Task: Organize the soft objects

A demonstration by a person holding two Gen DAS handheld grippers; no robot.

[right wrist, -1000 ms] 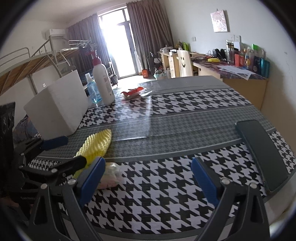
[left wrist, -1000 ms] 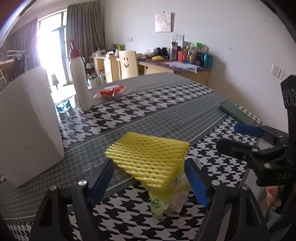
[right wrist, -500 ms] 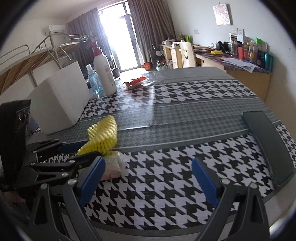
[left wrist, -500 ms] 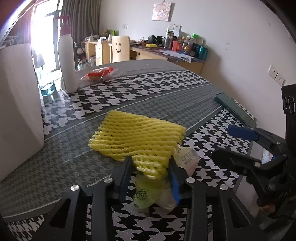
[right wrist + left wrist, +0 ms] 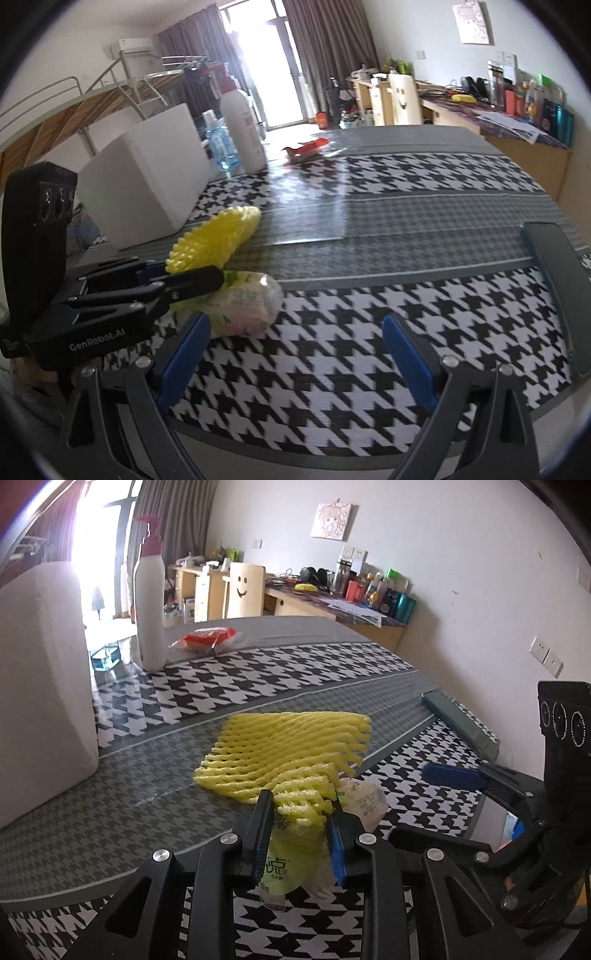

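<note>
Left gripper at the near edge of the tabletop, jaws closing, pads pinching the near corner of the yellow foam net. Under that corner lies a soft plastic packet. The right gripper hangs just beside it, jaws wide apart with nothing between them. Further back, a white foam box on the left edge, then a pump bottle and a red packet toward the far edge.

A tall white pump bottle with a red cap stands near the far edge of the houndstooth-patterned bench, beside a large white foam block. A long dark-green flat case lies along the right edge.
</note>
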